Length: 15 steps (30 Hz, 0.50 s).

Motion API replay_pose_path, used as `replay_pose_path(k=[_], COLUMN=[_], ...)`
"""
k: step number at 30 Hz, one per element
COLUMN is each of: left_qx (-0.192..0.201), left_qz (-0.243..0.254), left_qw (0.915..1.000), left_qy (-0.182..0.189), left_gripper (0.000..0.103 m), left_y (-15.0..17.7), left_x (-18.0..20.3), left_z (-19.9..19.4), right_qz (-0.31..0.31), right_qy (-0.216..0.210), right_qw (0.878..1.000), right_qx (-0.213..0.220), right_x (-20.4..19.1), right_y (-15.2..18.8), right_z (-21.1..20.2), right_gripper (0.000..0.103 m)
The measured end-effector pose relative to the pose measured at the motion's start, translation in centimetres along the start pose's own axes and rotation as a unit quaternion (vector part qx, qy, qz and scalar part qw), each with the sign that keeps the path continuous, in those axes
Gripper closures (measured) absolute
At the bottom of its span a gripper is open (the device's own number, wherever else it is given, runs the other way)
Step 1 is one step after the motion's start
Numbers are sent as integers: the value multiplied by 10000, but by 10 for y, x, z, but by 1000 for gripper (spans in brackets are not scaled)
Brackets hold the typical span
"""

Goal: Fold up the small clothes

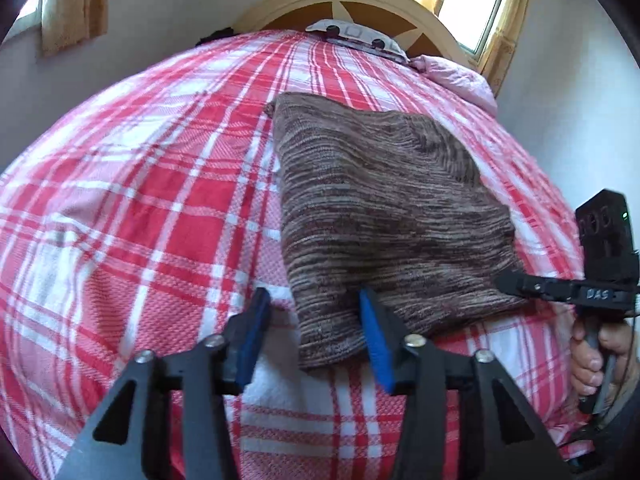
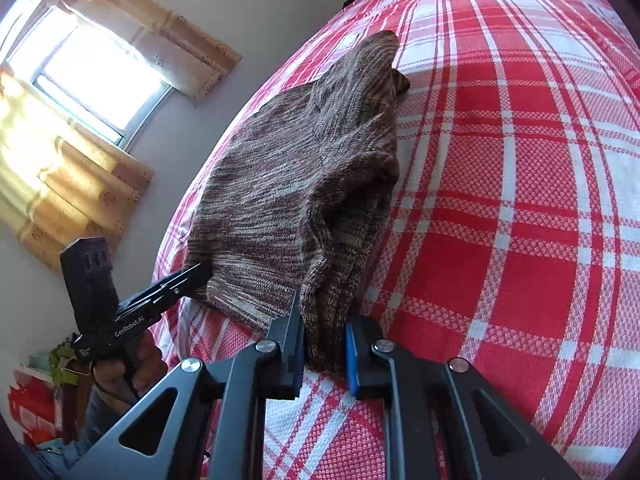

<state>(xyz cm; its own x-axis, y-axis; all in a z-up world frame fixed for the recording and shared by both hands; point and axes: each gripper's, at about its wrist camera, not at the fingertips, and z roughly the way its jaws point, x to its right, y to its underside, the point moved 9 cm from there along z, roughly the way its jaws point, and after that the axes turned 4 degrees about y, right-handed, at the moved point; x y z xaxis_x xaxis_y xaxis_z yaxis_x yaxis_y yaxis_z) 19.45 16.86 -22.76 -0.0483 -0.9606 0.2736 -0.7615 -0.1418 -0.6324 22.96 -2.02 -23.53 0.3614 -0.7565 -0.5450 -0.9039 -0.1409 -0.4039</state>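
A brown striped knit garment point(image 1: 384, 208) lies folded on the red and white plaid bedspread point(image 1: 140, 200). My left gripper point(image 1: 314, 300) stands open at its near left corner: the corner lies between the blue pads point(image 1: 376, 344), and a gap shows beside the left pad. In the right wrist view my right gripper point(image 2: 324, 316) is shut on the garment's point(image 2: 280, 184) bunched near edge, which sits pinched between both pads. Each view also shows the other gripper from the side at the cloth's near edge: the right gripper point(image 1: 508, 282) and the left gripper point(image 2: 202, 270).
A wooden headboard point(image 1: 360, 0), a patterned pillow point(image 1: 360, 38) and a pink pillow point(image 1: 452, 76) are at the bed's far end. Curtained windows point(image 2: 96, 76) sit in the wall beside the bed. A hand point(image 1: 592, 356) holds the right gripper's handle near the bed's edge.
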Motion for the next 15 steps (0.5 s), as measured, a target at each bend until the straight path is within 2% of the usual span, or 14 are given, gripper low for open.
replay_pose_path(k=[5, 8, 11, 13, 15], left_qx=[31, 44, 9, 14, 139], left_qz=[248, 326, 299, 417, 598], left_qw=[9992, 9985, 9986, 9979, 9966], left_qy=[-311, -448, -436, -500, -553], left_gripper=[34, 28, 27, 27, 26], left_y=[5, 9, 14, 15, 15], left_x=[3, 2, 5, 10, 18], left_z=[-6, -9, -15, -22, -32], right_qz=[101, 90, 91, 48, -87], right_qy=[129, 263, 482, 739, 1068], right_qw=[9997, 9994, 9984, 9965, 9922], right_qx=[153, 216, 268, 374, 630], right_x=[-2, -1, -4, -4, -8], right_y=[-3, 4, 12, 20, 25], right_z=[-1, -10, -22, -34, -49], right_gripper=[84, 80, 66, 45, 42])
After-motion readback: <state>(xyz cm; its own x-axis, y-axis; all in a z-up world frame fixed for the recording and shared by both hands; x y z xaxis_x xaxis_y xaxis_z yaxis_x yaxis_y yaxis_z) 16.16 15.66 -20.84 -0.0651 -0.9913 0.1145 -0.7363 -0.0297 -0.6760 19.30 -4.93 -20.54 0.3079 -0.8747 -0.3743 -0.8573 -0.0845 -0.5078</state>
